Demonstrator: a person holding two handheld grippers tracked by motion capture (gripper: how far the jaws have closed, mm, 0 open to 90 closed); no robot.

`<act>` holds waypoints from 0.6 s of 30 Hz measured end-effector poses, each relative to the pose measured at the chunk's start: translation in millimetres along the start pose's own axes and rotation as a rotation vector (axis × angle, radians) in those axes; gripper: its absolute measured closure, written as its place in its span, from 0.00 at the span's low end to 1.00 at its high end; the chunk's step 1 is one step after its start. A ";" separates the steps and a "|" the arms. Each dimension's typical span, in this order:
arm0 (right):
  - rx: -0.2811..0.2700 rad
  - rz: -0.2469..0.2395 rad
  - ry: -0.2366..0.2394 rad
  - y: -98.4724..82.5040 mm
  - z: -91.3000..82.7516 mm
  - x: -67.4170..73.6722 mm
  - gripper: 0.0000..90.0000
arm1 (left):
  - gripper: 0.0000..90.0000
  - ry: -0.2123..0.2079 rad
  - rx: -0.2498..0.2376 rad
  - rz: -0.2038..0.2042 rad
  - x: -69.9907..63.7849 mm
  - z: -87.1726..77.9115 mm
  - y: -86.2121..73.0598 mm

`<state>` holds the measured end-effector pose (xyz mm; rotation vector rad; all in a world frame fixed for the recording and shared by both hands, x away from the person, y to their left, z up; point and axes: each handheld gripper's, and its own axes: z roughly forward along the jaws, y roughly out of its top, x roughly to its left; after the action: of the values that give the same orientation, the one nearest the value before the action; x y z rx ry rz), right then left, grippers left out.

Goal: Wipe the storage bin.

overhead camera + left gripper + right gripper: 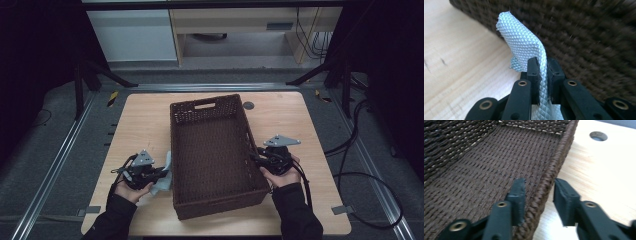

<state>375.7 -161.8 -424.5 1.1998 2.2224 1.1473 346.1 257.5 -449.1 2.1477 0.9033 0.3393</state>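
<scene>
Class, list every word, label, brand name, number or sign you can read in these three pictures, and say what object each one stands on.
None: no readable text on the wicker basket, the pale blue cloth, the wooden table or the left gripper and right gripper.
Yellow-and-black markers on the floor rails carry stripes, no letters.

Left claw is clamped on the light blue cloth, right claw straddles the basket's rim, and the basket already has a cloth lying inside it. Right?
Not quite. The basket has nothing inside it: the high view shows only its bare woven floor. The rest holds: the left claw is clamped on the light blue cloth just outside the basket, and the right claw straddles the rim, one jaw inside and one outside.
</scene>
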 end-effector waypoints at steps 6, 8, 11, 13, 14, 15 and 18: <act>0.017 0.017 -0.076 2.8 4.0 6.9 0.80 | 0.90 0.008 -0.112 0.006 -3.8 -22.4 12.2; 0.017 0.022 -0.096 4.2 5.8 8.6 0.80 | 0.90 0.010 -0.125 0.013 -5.2 -25.9 13.3; 0.014 0.036 -0.105 6.4 9.2 6.2 0.80 | 0.90 0.002 -0.120 0.025 -7.2 -24.6 13.7; 0.003 0.052 -0.083 5.7 9.7 2.5 0.79 | 0.91 0.000 -0.097 0.027 -7.6 -19.3 12.5; -0.002 0.055 -0.074 5.3 9.6 1.9 0.78 | 0.90 0.000 -0.078 0.026 -7.2 -15.0 10.8; -0.004 0.055 -0.067 5.1 9.2 1.4 0.76 | 0.90 0.002 -0.055 0.025 -6.7 -10.2 8.5; -0.011 0.049 -0.057 5.8 5.3 0.0 0.69 | 0.91 0.004 0.019 0.014 -4.7 6.1 -0.1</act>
<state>382.1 -157.5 -423.1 1.2733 2.1536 1.1283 345.7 250.8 -453.0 2.1719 0.8977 0.3428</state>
